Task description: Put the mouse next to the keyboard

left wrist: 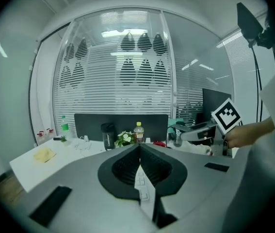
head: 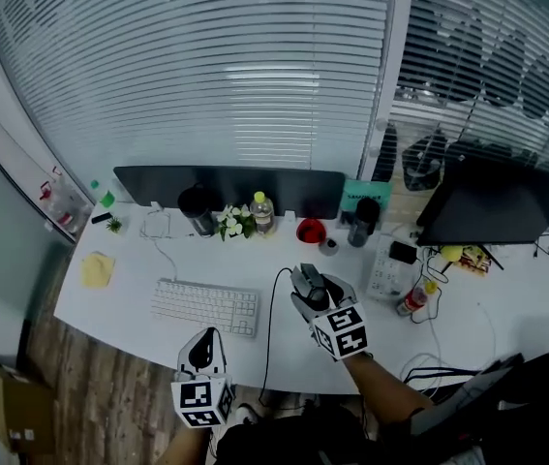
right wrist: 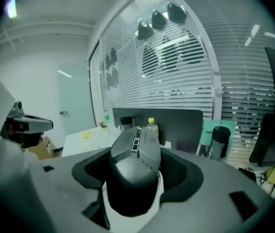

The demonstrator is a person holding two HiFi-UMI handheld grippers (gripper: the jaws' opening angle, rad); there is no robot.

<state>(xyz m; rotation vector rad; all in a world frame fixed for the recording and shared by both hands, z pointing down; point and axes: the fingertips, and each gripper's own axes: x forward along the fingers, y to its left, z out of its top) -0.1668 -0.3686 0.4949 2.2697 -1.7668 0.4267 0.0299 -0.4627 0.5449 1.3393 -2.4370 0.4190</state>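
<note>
A white desk runs under a wall of closed blinds, with bottles, a plant and two dark screens along its back edge.

In the head view the keyboard lies left of centre, its long side running left to right. My right gripper holds the mouse to the right of it, apart from the keys, with a black cable between the two. The left gripper hangs by the desk's near edge, in front of the keyboard.

In the left gripper view its jaws meet with nothing between them; white keys show just below them.

In the right gripper view the jaws are clamped on the mouse, one pad on each flank, its length pointing away from me along the jaws, crosswise to the keyboard.

I judge the coming move belongs to the right hand: carry the mouse leftward and down onto the bare strip off the keyboard's right end.
</note>
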